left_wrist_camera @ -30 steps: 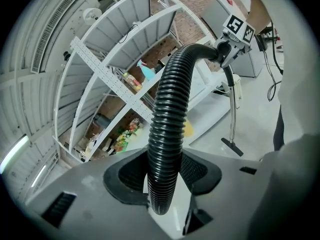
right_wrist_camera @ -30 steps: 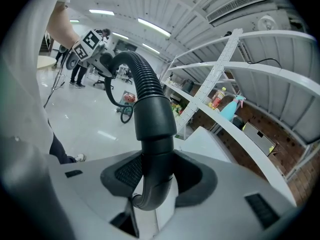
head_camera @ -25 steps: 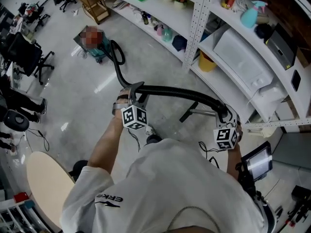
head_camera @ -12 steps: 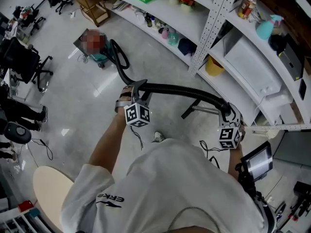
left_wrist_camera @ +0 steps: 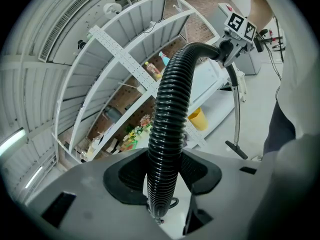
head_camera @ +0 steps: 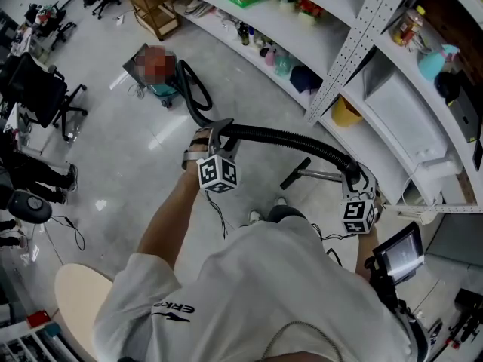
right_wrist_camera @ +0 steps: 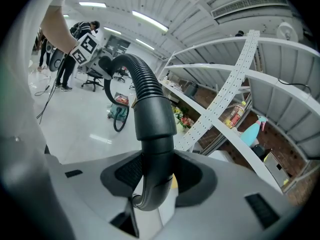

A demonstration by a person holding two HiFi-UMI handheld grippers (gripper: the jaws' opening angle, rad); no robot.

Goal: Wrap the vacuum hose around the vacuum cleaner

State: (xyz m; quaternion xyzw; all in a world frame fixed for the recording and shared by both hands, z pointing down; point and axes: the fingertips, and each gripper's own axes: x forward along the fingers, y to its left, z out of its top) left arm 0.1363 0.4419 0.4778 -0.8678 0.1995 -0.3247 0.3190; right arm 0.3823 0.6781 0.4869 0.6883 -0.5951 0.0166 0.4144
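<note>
A black ribbed vacuum hose (head_camera: 283,136) runs from the teal vacuum cleaner (head_camera: 161,81) on the floor, up to my two grippers. My left gripper (head_camera: 215,138) is shut on the ribbed hose (left_wrist_camera: 167,134), which passes between its pads. My right gripper (head_camera: 353,178) is shut on the smooth black hose handle (right_wrist_camera: 152,129) at the other end. A metal wand with a floor nozzle (head_camera: 298,175) hangs from that handle. The vacuum cleaner's top is hidden by a blur patch.
Curved white shelving (head_camera: 355,59) with bottles, a yellow bucket (head_camera: 345,113) and boxes runs along the right. Office chairs (head_camera: 38,89) and people stand at the left. A round beige tabletop (head_camera: 79,300) lies at lower left. A tablet (head_camera: 398,253) sits at lower right.
Both grippers have carried the hose across the floor towards the vacuum cleaner, which now lies closer. The shelving has slid right in view. Both grips are unchanged.
</note>
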